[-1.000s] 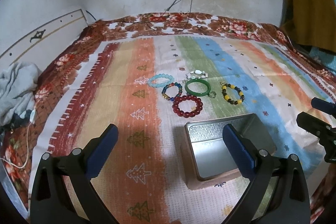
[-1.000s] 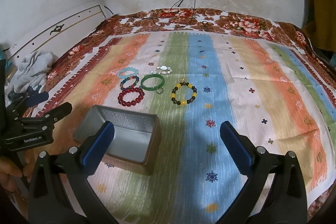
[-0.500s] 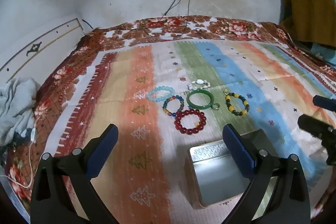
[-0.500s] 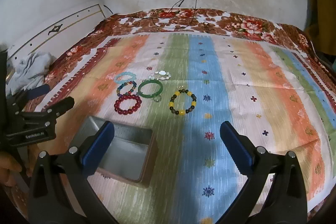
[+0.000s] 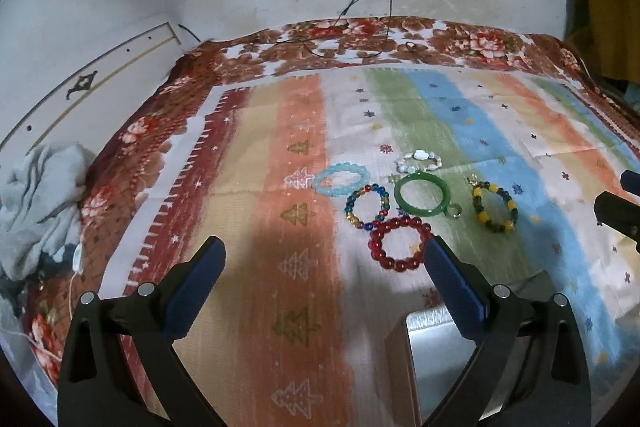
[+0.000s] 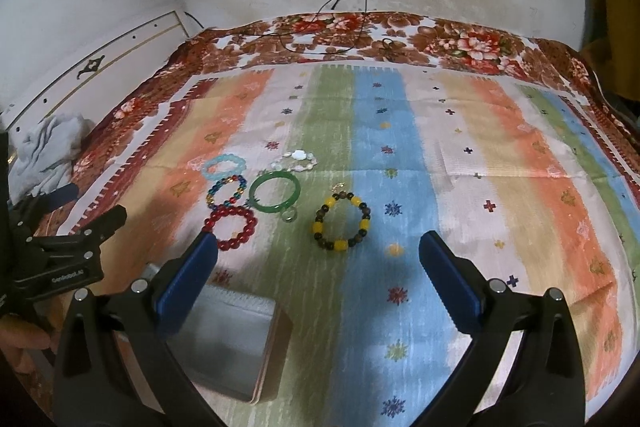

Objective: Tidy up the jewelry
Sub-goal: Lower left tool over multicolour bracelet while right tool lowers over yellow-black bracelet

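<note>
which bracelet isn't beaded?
The green bangle: one smooth solid ring with a small charm at its edge. The other five bracelets are all strings of separate beads or stones.

Bed [image 6: 460,155] under striped cloth [image 6: 376,131]; six bracelets [image 6: 342,223] clustered mid-cloth; open metal tin [image 6: 224,343] at near edge; grey rag [image 5: 36,195] at left side

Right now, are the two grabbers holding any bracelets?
Left gripper: open, holding nothing.
Right gripper: open, holding nothing.
</note>
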Tool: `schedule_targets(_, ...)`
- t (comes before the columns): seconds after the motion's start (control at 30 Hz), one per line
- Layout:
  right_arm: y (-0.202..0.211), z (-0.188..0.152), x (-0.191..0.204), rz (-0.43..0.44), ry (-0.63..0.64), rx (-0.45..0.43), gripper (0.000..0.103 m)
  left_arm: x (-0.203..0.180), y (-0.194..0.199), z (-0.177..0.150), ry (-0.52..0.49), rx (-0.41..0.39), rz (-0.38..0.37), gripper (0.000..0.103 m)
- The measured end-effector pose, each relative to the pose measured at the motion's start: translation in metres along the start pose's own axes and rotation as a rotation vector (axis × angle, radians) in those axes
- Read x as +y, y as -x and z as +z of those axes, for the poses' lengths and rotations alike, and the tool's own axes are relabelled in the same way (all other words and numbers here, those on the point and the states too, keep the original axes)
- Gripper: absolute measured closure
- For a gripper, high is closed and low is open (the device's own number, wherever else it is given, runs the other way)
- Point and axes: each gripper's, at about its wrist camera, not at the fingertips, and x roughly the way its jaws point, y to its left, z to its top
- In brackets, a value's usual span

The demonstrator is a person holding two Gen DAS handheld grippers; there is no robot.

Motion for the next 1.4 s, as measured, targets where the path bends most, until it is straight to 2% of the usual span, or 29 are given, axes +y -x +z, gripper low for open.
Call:
schedule_targets(0.23, -0.018, 0.014, -0.017, -0.001, -0.044, 0.045, 0.004, 0.007, -0.022, 0.016, 0.021, 0.025, -0.09, 0.006)
schedule_targets(0.4, -0.036, 0.02, -0.025, -0.009, -0.061, 0.095, 0.004, 0.007, -0.041, 0.025, 0.016, 0.051, -0.093, 0.006)
schedule_targets(0.67, -0.068, 0.025, -0.031, -0.042, -0.045, 0.205, 0.004, 0.013, -0.083, 0.035, 0.039, 0.165, -0.107, 0.006)
schedule_targets(0.87, -0.091, 0.027, -0.041, 0.0, -0.106, 0.286, 0.004, 0.012, -0.104, 0.041, 0.048, 0.204, -0.122, 0.006)
schedule_targets(1.17, -0.127, 0.026, -0.05, 0.024, -0.171, 0.409, 0.004, 0.014, -0.144, 0.041, 0.084, 0.333, -0.174, 0.006)
schedule_targets(1.37, -0.145, 0.026, -0.054, -0.013, -0.162, 0.466, 0.004, 0.014, -0.165, 0.041, 0.094, 0.406, -0.19, 0.007)
schedule_targets(1.4, -0.148, 0.025, -0.054, -0.018, -0.16, 0.472, 0.004, 0.014, -0.168, 0.041, 0.093, 0.417, -0.191, 0.01)
